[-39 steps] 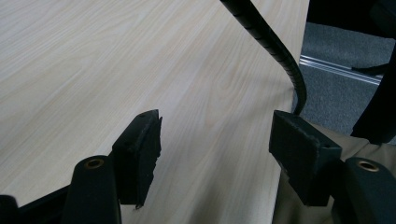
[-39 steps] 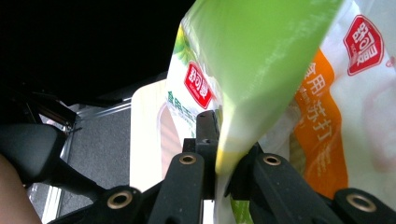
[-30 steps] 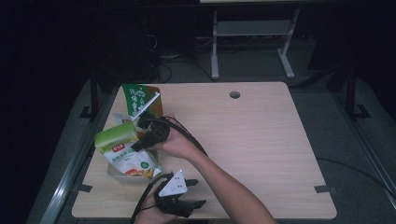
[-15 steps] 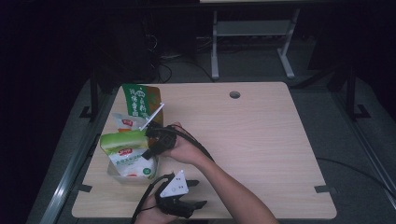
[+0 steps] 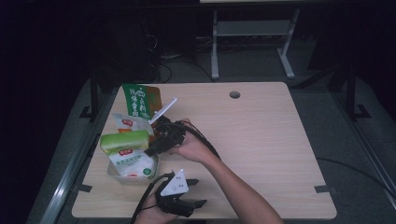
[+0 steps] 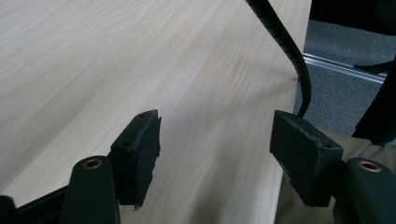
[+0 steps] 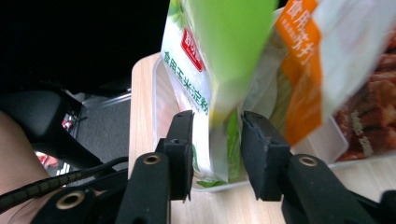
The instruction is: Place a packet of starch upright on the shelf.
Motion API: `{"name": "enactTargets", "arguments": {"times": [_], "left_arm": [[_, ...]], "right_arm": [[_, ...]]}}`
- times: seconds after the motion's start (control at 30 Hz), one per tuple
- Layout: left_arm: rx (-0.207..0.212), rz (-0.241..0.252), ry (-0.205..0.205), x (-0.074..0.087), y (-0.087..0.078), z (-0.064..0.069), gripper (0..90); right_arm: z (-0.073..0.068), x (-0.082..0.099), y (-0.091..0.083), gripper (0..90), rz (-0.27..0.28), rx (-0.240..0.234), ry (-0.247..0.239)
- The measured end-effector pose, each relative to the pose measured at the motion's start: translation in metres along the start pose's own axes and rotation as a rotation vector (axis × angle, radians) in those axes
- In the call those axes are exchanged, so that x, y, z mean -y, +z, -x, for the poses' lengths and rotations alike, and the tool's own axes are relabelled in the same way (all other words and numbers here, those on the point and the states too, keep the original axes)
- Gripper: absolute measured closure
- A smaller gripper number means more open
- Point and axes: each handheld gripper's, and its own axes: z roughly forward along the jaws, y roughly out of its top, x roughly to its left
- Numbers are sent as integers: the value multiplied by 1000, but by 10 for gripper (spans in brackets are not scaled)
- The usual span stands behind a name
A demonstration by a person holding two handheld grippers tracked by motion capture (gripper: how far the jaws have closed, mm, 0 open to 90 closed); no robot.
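Pouch with green top and white body stands upright in a clear tray near the left edge of the tabletop, beside an orange-labelled packet and a green bag. Right gripper: jaws have just been opening; the pouch's edge sits between them, with a gap showing at each pad, so no clamp. Left gripper rests near the front edge of the tabletop, jaws wide apart with nothing between them.
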Motion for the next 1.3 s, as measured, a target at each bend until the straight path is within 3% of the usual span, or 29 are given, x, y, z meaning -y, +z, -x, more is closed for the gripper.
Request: {"name": "enactTargets", "arguments": {"times": [0.57, 0.77, 0.83, 1.3], "left_arm": [[-11, -19, -25, 1, -1, -6, 306], [-12, -17, -30, 1, -1, -7, 302], [-15, -18, -22, 1, -1, -8, 301], [-20, -13, -30, 0, -3, -10, 293]], "right_arm": [[14, 34, -52, 485, 87, 74, 83], [19, 44, -66, 466, 89, 105, 90], [19, 48, -71, 461, 99, 102, 118], [26, 76, -98, 446, 104, 153, 163]]}}
